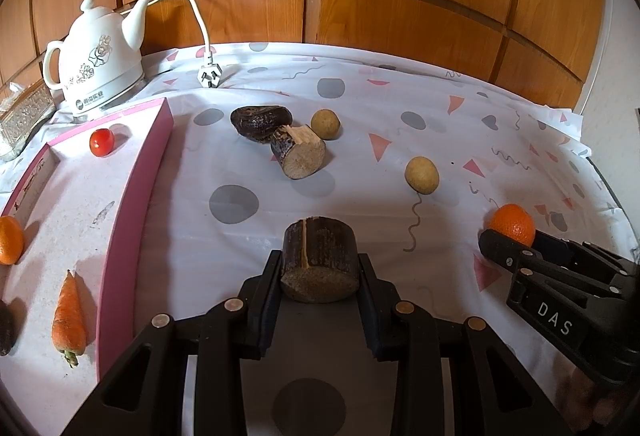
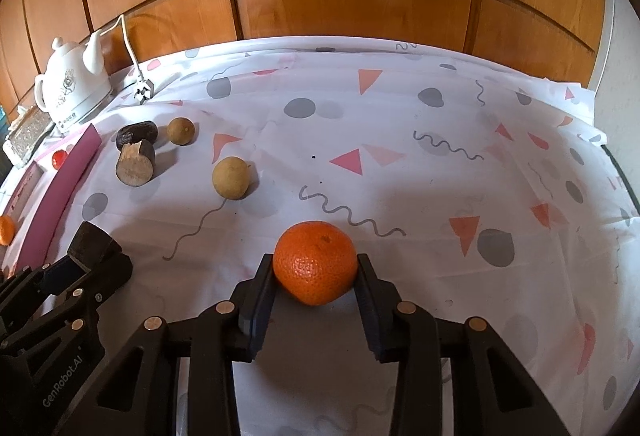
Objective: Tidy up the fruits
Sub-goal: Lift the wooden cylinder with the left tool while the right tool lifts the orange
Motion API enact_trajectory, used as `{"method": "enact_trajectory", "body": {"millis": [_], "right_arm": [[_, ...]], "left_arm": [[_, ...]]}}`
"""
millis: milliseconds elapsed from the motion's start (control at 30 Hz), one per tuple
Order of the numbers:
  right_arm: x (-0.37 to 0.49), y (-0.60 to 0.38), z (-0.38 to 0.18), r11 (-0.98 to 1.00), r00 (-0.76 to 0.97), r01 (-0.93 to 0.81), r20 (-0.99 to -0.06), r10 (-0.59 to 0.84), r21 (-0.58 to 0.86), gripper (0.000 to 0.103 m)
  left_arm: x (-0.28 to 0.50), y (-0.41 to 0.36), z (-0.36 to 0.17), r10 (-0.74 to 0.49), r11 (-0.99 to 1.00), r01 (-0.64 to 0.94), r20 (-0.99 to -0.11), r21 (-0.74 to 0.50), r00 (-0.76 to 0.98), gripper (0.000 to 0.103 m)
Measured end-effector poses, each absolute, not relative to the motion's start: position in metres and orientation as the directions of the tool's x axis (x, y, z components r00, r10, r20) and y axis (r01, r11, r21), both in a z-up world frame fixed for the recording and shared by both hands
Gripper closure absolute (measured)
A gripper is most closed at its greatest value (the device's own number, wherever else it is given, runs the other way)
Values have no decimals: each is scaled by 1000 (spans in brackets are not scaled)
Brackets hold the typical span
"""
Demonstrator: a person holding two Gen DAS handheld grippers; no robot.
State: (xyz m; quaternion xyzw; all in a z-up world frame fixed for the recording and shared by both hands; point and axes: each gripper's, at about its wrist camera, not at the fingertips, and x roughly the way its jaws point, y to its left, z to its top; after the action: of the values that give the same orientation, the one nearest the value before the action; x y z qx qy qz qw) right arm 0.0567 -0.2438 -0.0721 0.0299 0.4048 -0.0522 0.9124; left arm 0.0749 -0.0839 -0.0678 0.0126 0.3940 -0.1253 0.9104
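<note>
Holding stage — left gripper (image 1: 320,268) clamped on a sugarcane chunk (image 1: 320,260), right gripper (image 2: 316,268) closed around a mandarin (image 2: 315,262), both low over the tablecloth (image 2: 400,123). Next, likely: carry each leftward into the pink-rimmed tray (image 1: 132,220).

An orange (image 2: 315,268) sits by a dark cane piece (image 1: 320,260). Two round brown fruits (image 1: 421,174) and two more cane pieces (image 1: 298,151) lie behind.

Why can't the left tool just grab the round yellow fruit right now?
Probably not yet: the left tool is already shut on a dark sugarcane piece, so it has no room. The way to the yellow fruit looks clear across the tablecloth.
</note>
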Motion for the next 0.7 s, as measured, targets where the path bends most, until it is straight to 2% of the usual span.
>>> {"method": "enact_trajectory", "body": {"millis": [700], "right_arm": [[56,-242,-72,993,669,115,-739,-77,0,63]], "left_arm": [[74,-84,-65,-223,966,249,-731,-75,645,68]]}}
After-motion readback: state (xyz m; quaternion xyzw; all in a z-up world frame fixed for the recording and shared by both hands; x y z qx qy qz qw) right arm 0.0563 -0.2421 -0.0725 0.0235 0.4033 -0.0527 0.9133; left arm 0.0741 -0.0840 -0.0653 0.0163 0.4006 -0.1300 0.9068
